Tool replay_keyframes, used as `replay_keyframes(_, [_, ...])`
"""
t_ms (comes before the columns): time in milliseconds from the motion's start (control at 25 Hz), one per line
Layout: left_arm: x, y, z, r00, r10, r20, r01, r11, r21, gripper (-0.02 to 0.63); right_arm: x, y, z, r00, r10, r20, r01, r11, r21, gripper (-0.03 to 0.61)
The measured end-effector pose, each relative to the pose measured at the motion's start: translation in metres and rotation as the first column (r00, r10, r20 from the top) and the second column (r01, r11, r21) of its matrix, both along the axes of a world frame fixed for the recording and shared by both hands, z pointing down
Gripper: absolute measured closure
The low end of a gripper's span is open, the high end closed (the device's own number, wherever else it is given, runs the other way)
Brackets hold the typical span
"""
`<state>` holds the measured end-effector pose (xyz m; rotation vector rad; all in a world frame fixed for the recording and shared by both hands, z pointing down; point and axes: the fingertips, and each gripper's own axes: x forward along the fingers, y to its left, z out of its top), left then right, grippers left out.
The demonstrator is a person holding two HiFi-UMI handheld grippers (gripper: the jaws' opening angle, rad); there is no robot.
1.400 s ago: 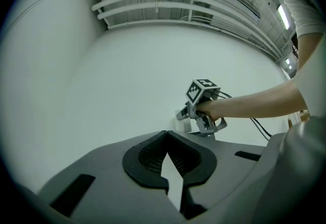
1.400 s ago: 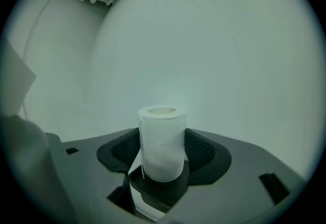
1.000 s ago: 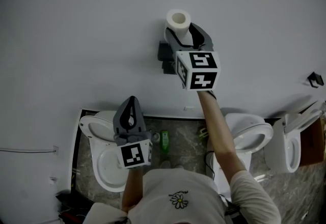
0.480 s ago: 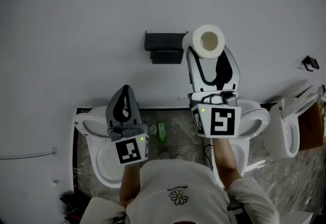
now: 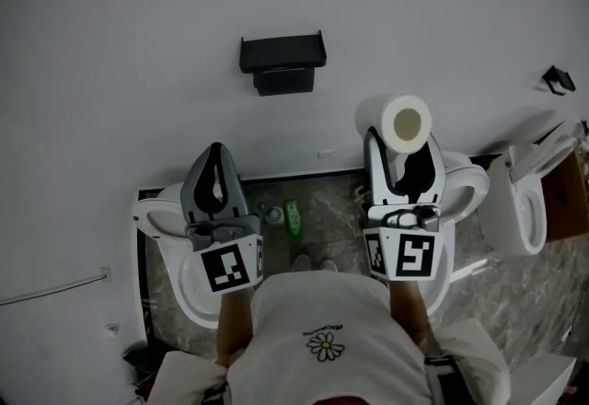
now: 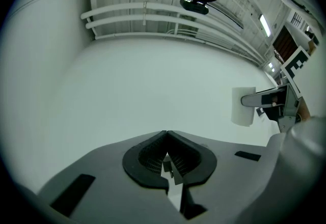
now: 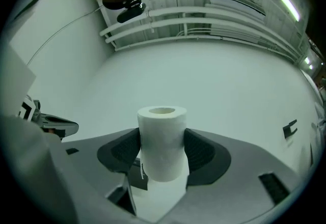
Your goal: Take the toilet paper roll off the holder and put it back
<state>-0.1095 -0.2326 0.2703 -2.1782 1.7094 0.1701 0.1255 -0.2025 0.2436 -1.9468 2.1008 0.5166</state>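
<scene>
Head view: shows right gripper (image 5: 401, 153) raised in front of the white wall (image 5: 138, 35), fingers (image 5: 373, 155) clamped on either side of the toilet paper roll (image 5: 406, 121), open core end facing the camera. Puts the roll off the black holder (image 5: 282, 63) and well apart from it, below and to its right; holder mounted on the wall. Shows left gripper (image 5: 214, 151) at lower left, fingers pressed together, grasping nothing. Lower down: white toilets (image 5: 166, 237), green bottle (image 5: 293, 219) standing on the marbled floor (image 5: 331, 228) between two of them.

Left gripper view: confirms fingers (image 6: 147, 154) closed tip to tip, empty, aimed at plain wall. Catches the roll (image 6: 242, 106) at the right edge, in the other gripper.

Right gripper view: shows the roll (image 7: 162, 141) upright between both fingers (image 7: 204, 154), touching each; probably squeezed a little, hard to judge. Small black hook (image 7: 289, 128) on the wall at right.
</scene>
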Motion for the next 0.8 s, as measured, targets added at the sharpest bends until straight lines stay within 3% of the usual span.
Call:
replay_keyframes(320, [0.004, 0.007, 0.011, 0.999, -0.001, -0.040, 0.000, 1.000, -0.027, 0.596, 0.015, 0.013, 0.045, 0.999, 0.043, -0.008, -0.043, 0.994, -0.102, 0.304])
replay_keyframes(800, [0.006, 0.016, 0.004, 0.999, -0.007, -0.036, 0.007, 1.000, -0.008, 0.595, 0.012, 0.023, 0.047, 1.000, 0.023, -0.016, -0.024, 0.994, -0.109, 0.304])
